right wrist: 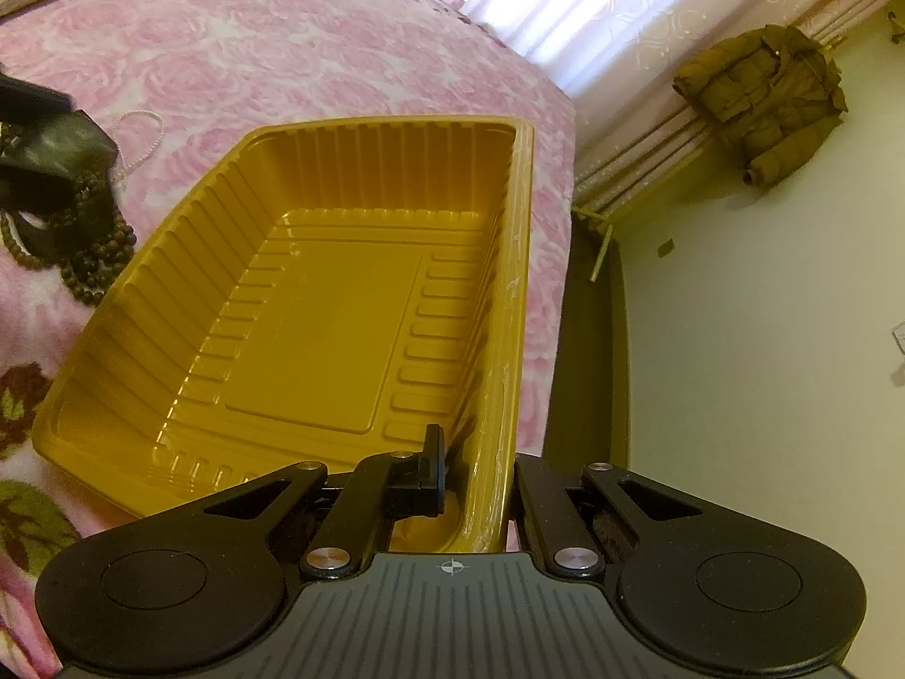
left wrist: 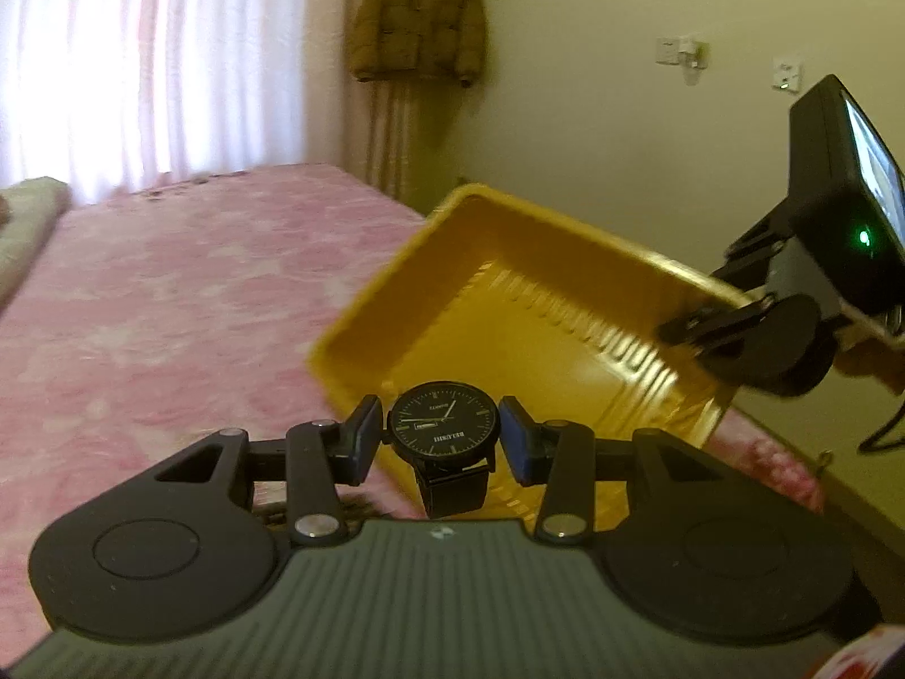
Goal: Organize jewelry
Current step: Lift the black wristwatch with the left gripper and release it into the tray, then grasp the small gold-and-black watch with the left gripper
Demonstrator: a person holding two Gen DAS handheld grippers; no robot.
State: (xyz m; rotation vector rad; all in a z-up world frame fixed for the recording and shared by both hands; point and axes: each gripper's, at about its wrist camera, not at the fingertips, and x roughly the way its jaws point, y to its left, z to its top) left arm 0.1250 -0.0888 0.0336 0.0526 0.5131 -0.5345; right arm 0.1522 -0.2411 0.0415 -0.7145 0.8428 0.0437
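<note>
A wide bed [right wrist: 271,39] under a pink rose-patterned blanket fills most of the room, with bright curtains [left wrist: 141,56] behind its far edge and a brown padded jacket [left wrist: 418,22] hanging on the wall beside them.

Above the bed's right edge a yellow ribbed plastic tray [right wrist: 317,305] is held tilted in the air. The right gripper [right wrist: 481,481] is clenched on the tray's rim: one finger sits inside the tray against the wall, the other outside it. In the left wrist view the same tray [left wrist: 509,294] tips its open side toward the left gripper, with the right gripper [left wrist: 701,328] clamped on its far rim.

The left gripper [left wrist: 442,441] grasps a black wristwatch [left wrist: 444,424] by the case, its blue pads [left wrist: 515,441] pressing the case from either side. The watch hangs just in front of the tray's lower lip, its strap dangling below. The dial shows upside down; the word "QUARTZ" and a brand that looks like "BELUSHI" can be made out, though the lettering is small.

On the blanket near the bed's left side, just beside the tray, lies a heap of dark brown bead strands [right wrist: 96,243], and beyond it a thin white pearl necklace [right wrist: 141,136].
</note>
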